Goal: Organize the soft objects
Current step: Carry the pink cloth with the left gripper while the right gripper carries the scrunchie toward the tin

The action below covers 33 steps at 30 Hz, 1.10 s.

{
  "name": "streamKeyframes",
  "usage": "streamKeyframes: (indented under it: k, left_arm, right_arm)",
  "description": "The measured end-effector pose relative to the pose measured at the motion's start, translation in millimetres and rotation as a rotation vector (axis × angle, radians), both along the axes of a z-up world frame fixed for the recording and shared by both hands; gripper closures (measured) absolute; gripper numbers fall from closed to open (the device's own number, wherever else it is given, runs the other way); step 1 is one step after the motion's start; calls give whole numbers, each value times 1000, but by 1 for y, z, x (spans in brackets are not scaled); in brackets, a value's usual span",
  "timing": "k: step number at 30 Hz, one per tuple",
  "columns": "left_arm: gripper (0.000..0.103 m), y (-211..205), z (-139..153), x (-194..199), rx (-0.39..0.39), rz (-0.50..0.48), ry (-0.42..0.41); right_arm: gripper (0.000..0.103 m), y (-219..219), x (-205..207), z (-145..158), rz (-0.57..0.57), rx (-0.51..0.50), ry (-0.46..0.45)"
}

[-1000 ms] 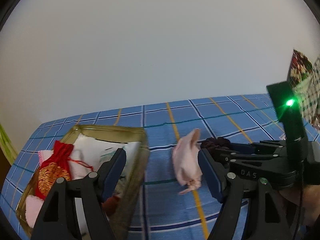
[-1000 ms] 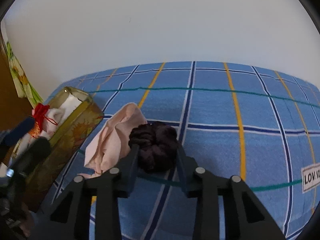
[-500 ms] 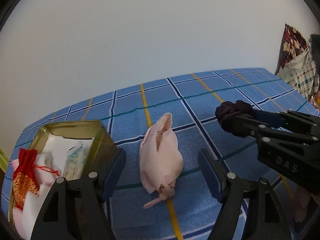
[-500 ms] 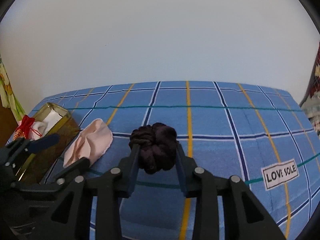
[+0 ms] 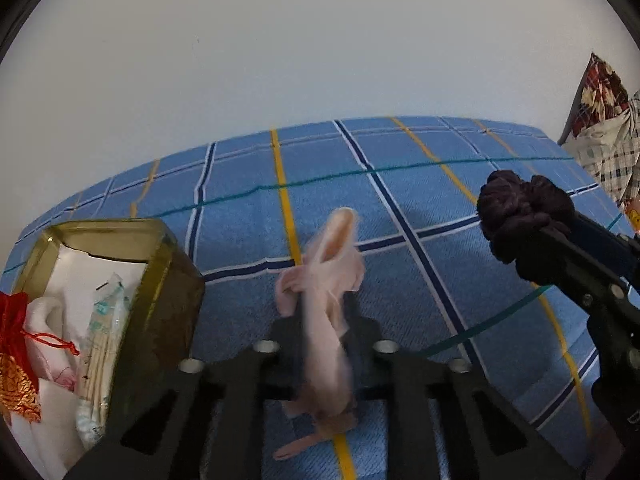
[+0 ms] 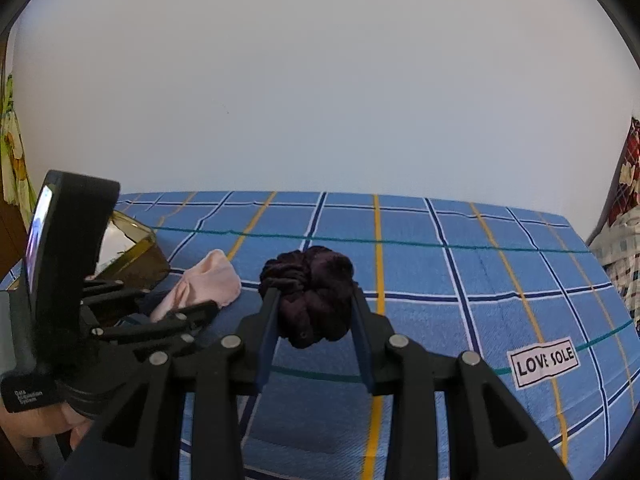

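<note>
Pink cloth point(image 5: 325, 280) is pinched between the jaws of the left gripper point(image 5: 326, 344), which have just been closing on it; its far end lies on the blue checked bedsheet point(image 5: 420, 208), and part of it is blurred. Right gripper point(image 6: 314, 312) is closed on a dark purple scrunchie point(image 6: 310, 294) and holds it above the sheet, to the right of the cloth. Just left of the cloth stands a gold tin box point(image 5: 168, 280) holding a red drawstring pouch point(image 5: 14, 356), white cloth and a packet of thin sticks point(image 5: 100, 344).
</note>
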<state>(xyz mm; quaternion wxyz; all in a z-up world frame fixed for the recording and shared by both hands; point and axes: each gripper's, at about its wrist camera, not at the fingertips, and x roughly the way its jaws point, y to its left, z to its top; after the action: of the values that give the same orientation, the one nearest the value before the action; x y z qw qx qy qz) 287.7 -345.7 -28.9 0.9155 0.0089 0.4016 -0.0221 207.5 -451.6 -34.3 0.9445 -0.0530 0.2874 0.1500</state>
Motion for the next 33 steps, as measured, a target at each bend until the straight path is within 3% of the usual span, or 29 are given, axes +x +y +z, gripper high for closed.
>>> streamKeyframes:
  k: [12, 33]
  left_arm:
    - [95, 4, 21, -66, -16, 31, -158]
    - [95, 21, 41, -145, -55, 107, -351]
  right_arm:
    - [69, 17, -37, 10, 0, -7, -128]
    - [69, 32, -72, 12, 19, 15, -218]
